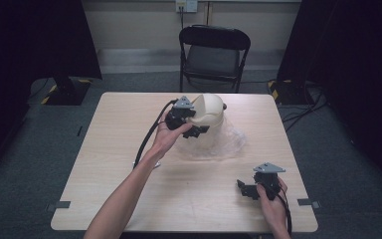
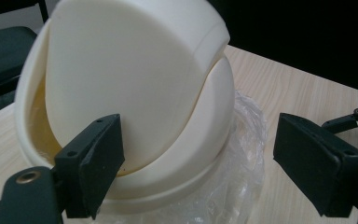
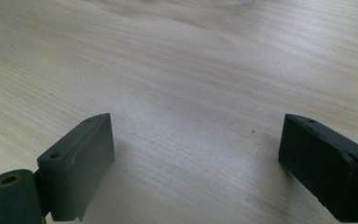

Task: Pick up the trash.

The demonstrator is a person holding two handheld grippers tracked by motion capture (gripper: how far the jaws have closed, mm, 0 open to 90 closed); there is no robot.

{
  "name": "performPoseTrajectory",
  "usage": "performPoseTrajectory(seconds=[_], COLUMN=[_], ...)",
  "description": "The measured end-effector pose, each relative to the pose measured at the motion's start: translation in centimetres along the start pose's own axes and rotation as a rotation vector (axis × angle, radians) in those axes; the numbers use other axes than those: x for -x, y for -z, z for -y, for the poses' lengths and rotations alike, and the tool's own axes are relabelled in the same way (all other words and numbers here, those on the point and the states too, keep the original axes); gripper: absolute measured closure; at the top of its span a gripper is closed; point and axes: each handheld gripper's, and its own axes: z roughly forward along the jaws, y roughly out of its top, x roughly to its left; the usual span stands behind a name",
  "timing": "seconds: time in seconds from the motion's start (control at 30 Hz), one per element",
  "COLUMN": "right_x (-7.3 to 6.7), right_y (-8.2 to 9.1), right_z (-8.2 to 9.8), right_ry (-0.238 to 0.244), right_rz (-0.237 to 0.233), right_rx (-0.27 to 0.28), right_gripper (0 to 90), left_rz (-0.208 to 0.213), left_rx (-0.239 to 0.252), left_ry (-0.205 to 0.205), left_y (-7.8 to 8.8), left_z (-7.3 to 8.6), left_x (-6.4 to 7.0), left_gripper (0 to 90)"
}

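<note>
You are holding the left gripper point(image 1: 197, 130) up against the bin point(image 1: 208, 119), and its jaws are standing wide apart with nothing between them. In the left gripper view, one jaw is sitting right in front of the swing lid point(image 2: 121, 79), at its lower edge; whether it is actually touching the lid is hard to say from this angle. The other jaw is hanging clear off to the side, over bare table point(image 2: 298, 79). That placement suggests you are using a single jaw as a pusher rather than setting up a pinch: the lid is tilting inward, showing a dark gap along the rim beside your near jaw. Just below your jaws, the liner point(image 2: 242, 186) is spilling out from under the domed top and bunching around the bin's base, probably because it is folded over the rim and trapped there.

Farther from you, beyond the bin and off the table, a chair point(image 1: 214, 52) is standing.

Your right gripper point(image 1: 244, 188) is resting low near your own edge of the table, well apart from the bin. Its jaws are also spread open and empty, pointing across plain wood. You are likely parking it there to keep it out of the left hand's way.
</note>
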Motion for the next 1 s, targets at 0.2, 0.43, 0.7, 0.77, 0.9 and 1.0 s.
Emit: performPoseTrajectory(seconds=[0.2, 0.43, 0.7, 0.77, 0.9, 1.0], right_x=[0.0, 0.0, 0.0, 0.0, 0.0, 0.0], right_y=[0.0, 0.0, 0.0, 0.0, 0.0, 0.0], right_z=[0.0, 0.0, 0.0, 0.0, 0.0, 0.0], right_ry=[0.001, 0.001, 0.002, 0.004, 0.003, 0.003], right_rz=[0.002, 0.002, 0.003, 0.004, 0.002, 0.002], right_rx=[-0.001, 0.000, 0.000, 0.001, 0.001, 0.001], right_gripper=[9.4, 9.4, 9.4, 9.4, 9.4, 9.4], left_rz=[-0.010, -0.027, -0.009, -0.004, -0.033, -0.042], left_rx=[0.004, -0.046, -0.059, -0.051, -0.011, 0.000], left_ry=[0.007, -0.047, -0.043, -0.035, -0.038, -0.027], left_y=[-0.9, -1.5, -2.8, -2.7, -1.3, -0.4], left_z=[0.2, -0.1, 0.0, 0.0, -0.6, -0.7], left_x=[-0.2, -0.1, -0.7, -0.7, -0.9, -0.9], left_gripper=[15.5, 15.6, 17.0, 17.4, 18.0, 18.0])
